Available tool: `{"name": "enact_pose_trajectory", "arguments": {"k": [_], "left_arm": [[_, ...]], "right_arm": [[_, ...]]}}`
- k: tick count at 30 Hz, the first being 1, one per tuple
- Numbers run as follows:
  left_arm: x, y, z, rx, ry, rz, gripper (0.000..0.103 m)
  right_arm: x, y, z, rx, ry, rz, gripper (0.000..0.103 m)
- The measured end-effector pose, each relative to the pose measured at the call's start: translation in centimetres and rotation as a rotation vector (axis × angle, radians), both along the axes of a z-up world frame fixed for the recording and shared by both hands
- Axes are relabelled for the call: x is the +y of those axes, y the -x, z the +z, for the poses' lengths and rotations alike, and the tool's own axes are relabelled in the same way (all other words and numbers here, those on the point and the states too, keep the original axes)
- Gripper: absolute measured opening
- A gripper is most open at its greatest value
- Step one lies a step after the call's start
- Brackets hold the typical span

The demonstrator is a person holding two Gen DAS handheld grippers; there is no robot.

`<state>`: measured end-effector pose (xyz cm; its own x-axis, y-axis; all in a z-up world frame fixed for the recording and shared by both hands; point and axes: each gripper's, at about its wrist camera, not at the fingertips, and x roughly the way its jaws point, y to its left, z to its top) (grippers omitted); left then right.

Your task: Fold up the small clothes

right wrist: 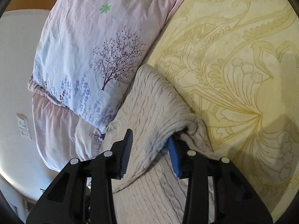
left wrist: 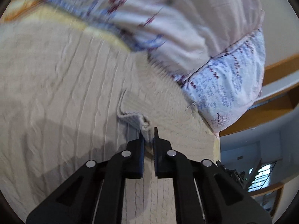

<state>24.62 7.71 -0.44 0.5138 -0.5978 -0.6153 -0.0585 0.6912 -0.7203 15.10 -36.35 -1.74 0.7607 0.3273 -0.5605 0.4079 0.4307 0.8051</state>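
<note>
A beige cable-knit sweater [left wrist: 74, 93] lies spread over the bed and fills the left wrist view. My left gripper [left wrist: 148, 131] is shut on a bunched ribbed edge [left wrist: 134, 119] of it, and the knit is pinched between the blue pads. In the right wrist view a folded flap of the same sweater [right wrist: 149, 97] runs up toward the pillows. My right gripper [right wrist: 150, 135] stands open around that flap. The knit lies loose between the jaws and drapes over the right fingertip, hiding it.
Two stacked pillows with a lilac tree print [right wrist: 89, 56] [left wrist: 186, 28] lie against the sweater's far side. The yellow patterned bed sheet [right wrist: 233, 65] stretches to the right. A white wall with a socket [right wrist: 23, 127] lies beyond the pillows, and wooden furniture [left wrist: 276, 71] past the bed's edge.
</note>
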Motion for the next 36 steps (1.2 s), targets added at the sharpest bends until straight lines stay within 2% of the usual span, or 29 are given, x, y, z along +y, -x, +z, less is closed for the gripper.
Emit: {"name": "enact_pose_trajectory", "arguments": {"k": [4,7,11,14,18,21,23,25,26,29,31,36], "left_arm": [[1.5,0.3,1.3,-0.045,-0.093,0.010,0.007],[2.3,0.5,0.8,-0.026,-0.125,0.012,0.007],[2.6,0.5,0.1,-0.009,-0.148,0.004,0.008],[2.5,0.6,-0.3,0.006,-0.198,0.013,0.009],[2.7,1.0,-0.4,0.011,-0.216,0.023,0.013],[3.3,1.8,0.0,0.006,-0.209,0.031,0.020],[4.3,3.1,0.8,-0.019,-0.205,0.041,0.037],[6.1,4.9,1.6,-0.045,-0.180,0.065,0.049],[7.1,5.8,1.9,-0.055,-0.165,0.079,0.051],[11.4,9.3,2.5,-0.078,-0.134,0.163,0.051],[14.8,11.5,2.7,-0.078,-0.140,0.256,0.051],[22.2,15.2,1.5,-0.021,-0.096,0.486,0.049]], "right_arm": [[0.2,0.3,-0.1,0.010,0.044,0.006,0.033],[0.8,0.3,-0.2,0.011,0.083,0.023,0.010],[1.6,1.1,0.3,0.014,0.148,0.001,0.008],[2.6,1.1,0.8,0.051,0.244,0.005,0.008],[3.6,0.7,1.1,0.091,0.345,0.016,0.008],[4.2,0.9,1.5,0.107,0.378,0.020,0.024],[4.5,1.4,1.9,0.091,0.377,0.037,0.047],[5.2,2.1,2.3,0.062,0.384,0.056,0.056],[5.6,2.4,2.6,0.042,0.385,0.073,0.059],[6.9,2.8,2.7,-0.033,0.373,0.143,0.059],[7.9,2.8,2.5,-0.078,0.389,0.194,0.059],[9.1,2.3,2.4,-0.092,0.382,0.245,0.059]]}}
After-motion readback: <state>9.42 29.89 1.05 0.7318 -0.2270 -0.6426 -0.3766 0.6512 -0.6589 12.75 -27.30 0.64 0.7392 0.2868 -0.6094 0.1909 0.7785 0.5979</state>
